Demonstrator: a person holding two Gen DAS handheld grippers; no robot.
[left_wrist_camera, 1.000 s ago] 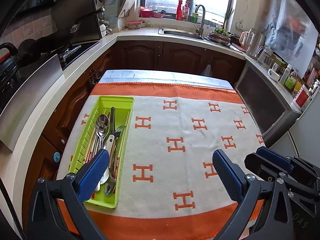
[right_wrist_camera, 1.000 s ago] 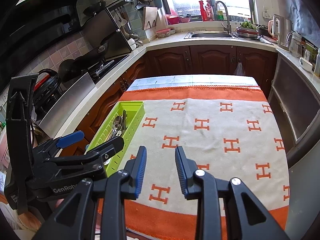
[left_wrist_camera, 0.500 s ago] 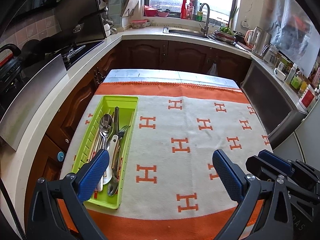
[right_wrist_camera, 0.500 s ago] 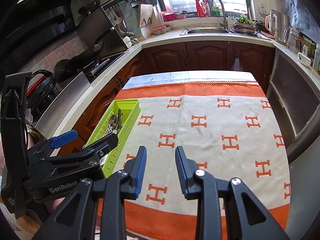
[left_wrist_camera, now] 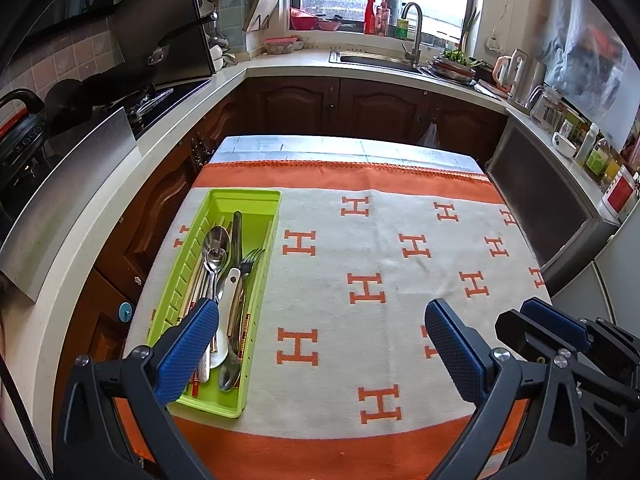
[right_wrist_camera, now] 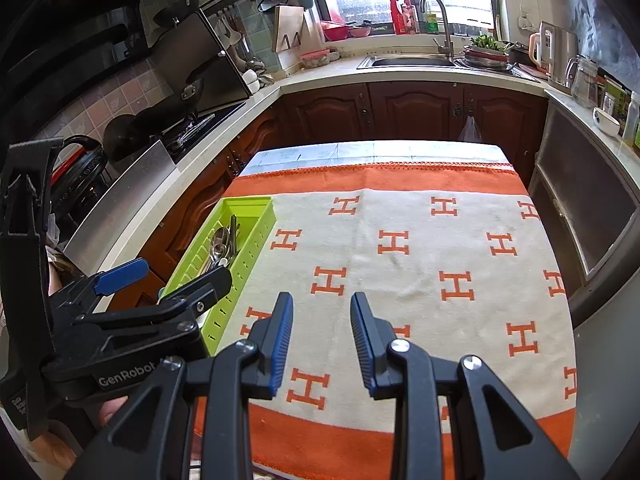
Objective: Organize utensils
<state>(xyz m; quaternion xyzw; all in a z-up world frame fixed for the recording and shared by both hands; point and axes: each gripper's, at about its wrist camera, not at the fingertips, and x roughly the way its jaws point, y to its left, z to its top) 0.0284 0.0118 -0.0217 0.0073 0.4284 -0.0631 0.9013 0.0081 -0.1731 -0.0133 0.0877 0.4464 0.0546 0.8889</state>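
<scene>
A lime-green utensil tray (left_wrist_camera: pixel 262 236) (right_wrist_camera: pixel 262 222) lies along the left side of the orange-and-white H-patterned cloth (left_wrist_camera: pixel 380 248) (right_wrist_camera: pixel 420 264). In it lie spoons (left_wrist_camera: pixel 216 244), a fork (left_wrist_camera: pixel 250 258), a white-handled utensil (left_wrist_camera: pixel 228 292) and chopsticks, heaped together. My left gripper (left_wrist_camera: pixel 322 322) hovers over the cloth's near part, open wide and empty, its left finger above the tray's near end. My right gripper (right_wrist_camera: pixel 322 314) hangs over the near middle of the cloth, jaws narrowly apart with nothing between them. The left gripper (right_wrist_camera: pixel 160 278) also shows at the left of the right wrist view.
Dark wood cabinets and a pale L-shaped counter (left_wrist_camera: pixel 280 60) surround the table, with a stove (left_wrist_camera: pixel 160 96) at left and a sink (left_wrist_camera: pixel 380 58) at the back. A kettle (left_wrist_camera: pixel 516 68) and jars stand at right. Bare cloth stretches right of the tray.
Both views shift slightly, with the table and tray sitting a little differently in frame. The utensils lie as before and both grippers keep their openings.
</scene>
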